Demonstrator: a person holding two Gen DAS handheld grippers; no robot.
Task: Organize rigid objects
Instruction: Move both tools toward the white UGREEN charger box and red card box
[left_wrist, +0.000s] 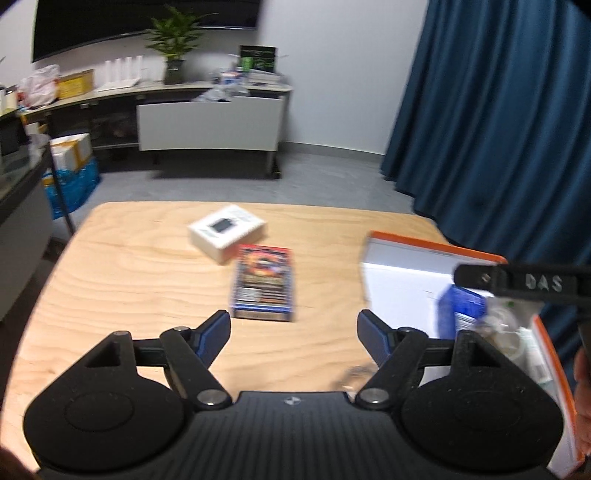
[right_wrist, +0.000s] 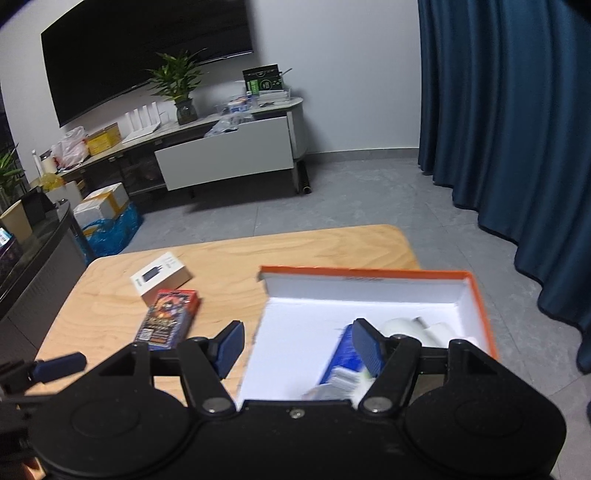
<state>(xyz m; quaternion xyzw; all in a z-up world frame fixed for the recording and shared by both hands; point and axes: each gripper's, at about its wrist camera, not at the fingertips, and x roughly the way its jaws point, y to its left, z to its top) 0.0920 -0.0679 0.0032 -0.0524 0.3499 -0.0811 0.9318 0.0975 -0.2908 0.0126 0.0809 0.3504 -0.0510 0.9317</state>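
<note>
Both grippers apart, empty: left gripper (left_wrist: 293, 325) faces card box (left_wrist: 264, 282); right gripper (right_wrist: 297, 341) over bin (right_wrist: 369, 275). Straddle the narrow sides, clamp squarely.

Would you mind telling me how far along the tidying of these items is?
Partly done: the orange box already holds a blue packet and some white items. Nothing is in hand; the left gripper and right gripper are both open and empty. Left on the table: the white box and the colourful card box.
</note>
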